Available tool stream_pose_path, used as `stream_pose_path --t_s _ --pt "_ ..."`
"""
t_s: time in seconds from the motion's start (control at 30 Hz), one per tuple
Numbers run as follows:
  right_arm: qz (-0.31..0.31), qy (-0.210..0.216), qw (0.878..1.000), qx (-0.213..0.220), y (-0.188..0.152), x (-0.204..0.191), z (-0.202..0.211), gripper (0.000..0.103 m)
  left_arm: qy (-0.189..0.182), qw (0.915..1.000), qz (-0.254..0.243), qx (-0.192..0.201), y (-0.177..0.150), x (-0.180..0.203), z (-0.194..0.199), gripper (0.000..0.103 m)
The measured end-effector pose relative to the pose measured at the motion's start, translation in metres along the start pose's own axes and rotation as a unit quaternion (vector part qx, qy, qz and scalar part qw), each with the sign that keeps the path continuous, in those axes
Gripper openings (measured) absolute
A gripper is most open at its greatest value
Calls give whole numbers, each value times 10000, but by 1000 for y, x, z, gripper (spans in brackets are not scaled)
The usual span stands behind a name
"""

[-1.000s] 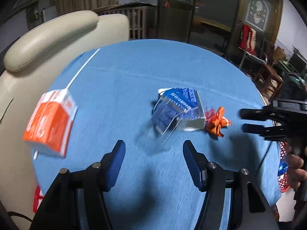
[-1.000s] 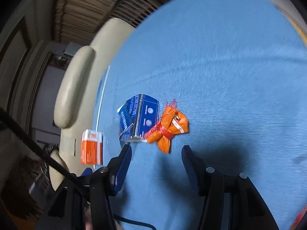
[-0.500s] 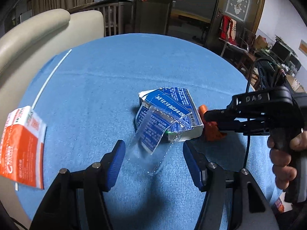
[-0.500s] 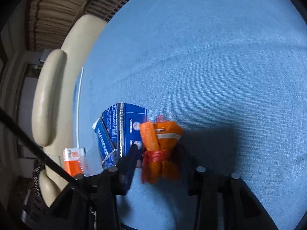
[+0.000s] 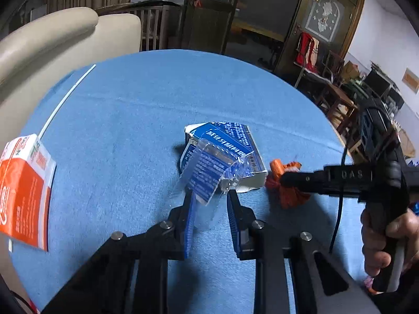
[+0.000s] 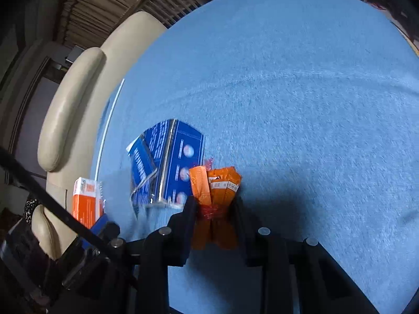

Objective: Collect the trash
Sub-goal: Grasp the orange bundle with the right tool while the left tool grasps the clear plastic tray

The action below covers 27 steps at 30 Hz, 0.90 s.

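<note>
On the round blue-clothed table point(image 5: 125, 110) lies a torn blue box point(image 5: 230, 141) with a crumpled clear plastic wrapper point(image 5: 209, 172) hanging off its near end. My left gripper point(image 5: 210, 198) has that wrapper between its jaws, which are closing, and the pads touch the plastic on both sides. Just right of the box, my right gripper point(image 6: 213, 204) is shut on an orange packet bundle point(image 6: 217, 183), at its red tie. In the left wrist view the same gripper point(image 5: 284, 180) reaches in from the right over the bundle point(image 5: 290, 198). The box point(image 6: 180, 146) lies left of it.
An orange and white carton point(image 5: 23, 191) lies at the table's left edge, with a thin white straw point(image 5: 65, 96) beyond it. A cream chair point(image 5: 52, 34) stands close behind that edge. A hand point(image 5: 385, 235) holds the right gripper's handle. Dark furniture fills the room behind.
The left jaws came in from wide apart onto the clear wrapper. The right gripper moved down onto the orange bundle and shut on it.
</note>
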State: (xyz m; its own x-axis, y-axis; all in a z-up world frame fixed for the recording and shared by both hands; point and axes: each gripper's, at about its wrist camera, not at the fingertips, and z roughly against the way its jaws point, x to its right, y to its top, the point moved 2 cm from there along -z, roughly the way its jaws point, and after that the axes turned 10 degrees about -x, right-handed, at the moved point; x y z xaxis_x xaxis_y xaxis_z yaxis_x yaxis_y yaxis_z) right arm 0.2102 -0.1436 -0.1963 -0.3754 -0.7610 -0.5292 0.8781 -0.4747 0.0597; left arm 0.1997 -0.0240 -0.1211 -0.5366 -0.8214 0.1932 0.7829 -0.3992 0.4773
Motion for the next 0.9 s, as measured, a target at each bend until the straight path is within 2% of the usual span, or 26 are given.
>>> stream_pose_path --t_s 0.3,0.5,0.57,0.67,0.9 --pt "-77 253 9996 104 -36 20 29 30 -5 10000 30 -39 -18 5 5 25" --pt "-188 409 9988 164 -40 38 41 30 143 9998 101 -74 -26 1 12 27" --pt "-225 450 9985 194 -45 44 47 30 264 9994 180 -95 -26 -3 14 44" --pt "-288 489 9981 220 -53 57 57 30 368 9990 250 34 -24 -8 19 59" --pt "-380 508 9978 175 -57 67 57 30 452 9989 -63 -53 -11 3 9 65"
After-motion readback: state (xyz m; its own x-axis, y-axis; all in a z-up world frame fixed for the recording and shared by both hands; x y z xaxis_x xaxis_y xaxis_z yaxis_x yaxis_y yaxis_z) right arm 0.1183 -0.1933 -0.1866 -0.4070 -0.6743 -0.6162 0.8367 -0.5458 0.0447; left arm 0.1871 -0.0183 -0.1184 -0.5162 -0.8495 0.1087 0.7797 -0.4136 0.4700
